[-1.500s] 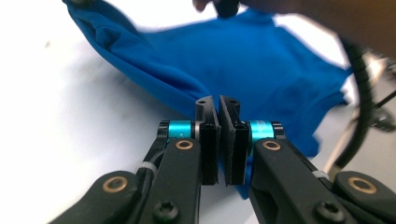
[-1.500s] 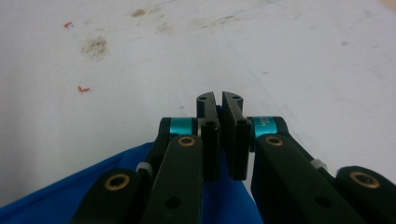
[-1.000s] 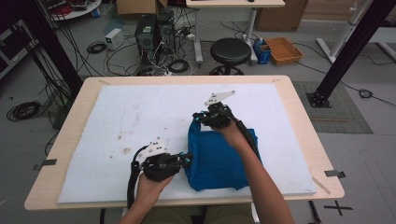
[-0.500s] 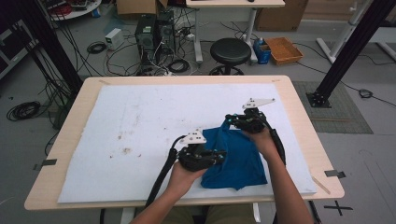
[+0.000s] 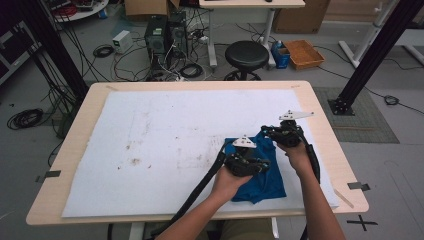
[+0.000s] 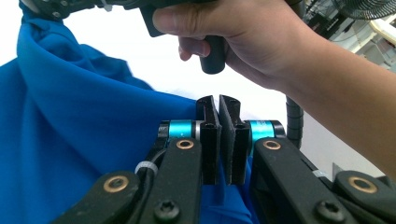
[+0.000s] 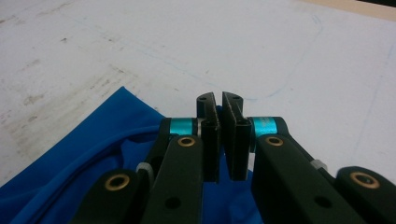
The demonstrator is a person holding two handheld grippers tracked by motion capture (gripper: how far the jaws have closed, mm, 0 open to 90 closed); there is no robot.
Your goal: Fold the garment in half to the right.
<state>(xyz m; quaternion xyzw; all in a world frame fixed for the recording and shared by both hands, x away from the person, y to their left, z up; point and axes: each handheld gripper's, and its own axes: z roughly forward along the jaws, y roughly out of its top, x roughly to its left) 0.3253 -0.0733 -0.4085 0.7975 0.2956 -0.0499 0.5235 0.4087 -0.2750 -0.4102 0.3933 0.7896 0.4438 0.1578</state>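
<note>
A blue cloth [image 5: 260, 182] lies bunched on the white mat near the table's front right. My left gripper [image 5: 264, 163] is over the cloth's middle, its jaws shut on a fold of the blue cloth [image 6: 70, 140], which runs up to the other hand's gripper. My left gripper [image 6: 218, 100] points at the person's right hand [image 6: 252, 42]. My right gripper [image 5: 266, 131] is at the cloth's far edge, jaws shut. In the right gripper view, my right gripper [image 7: 218, 98] pinches the edge of the blue cloth [image 7: 93, 163] just above the mat.
The white mat [image 5: 165, 140] covers most of the wooden table [image 5: 325, 125] and has brown stains left of centre. The table's right edge is close to the right hand. A stool [image 5: 246, 55], cables and boxes stand on the floor beyond.
Both grippers have moved to the right across the mat, dragging the blue cloth with them. The cloth now lies flatter and closer to the table's right edge.
</note>
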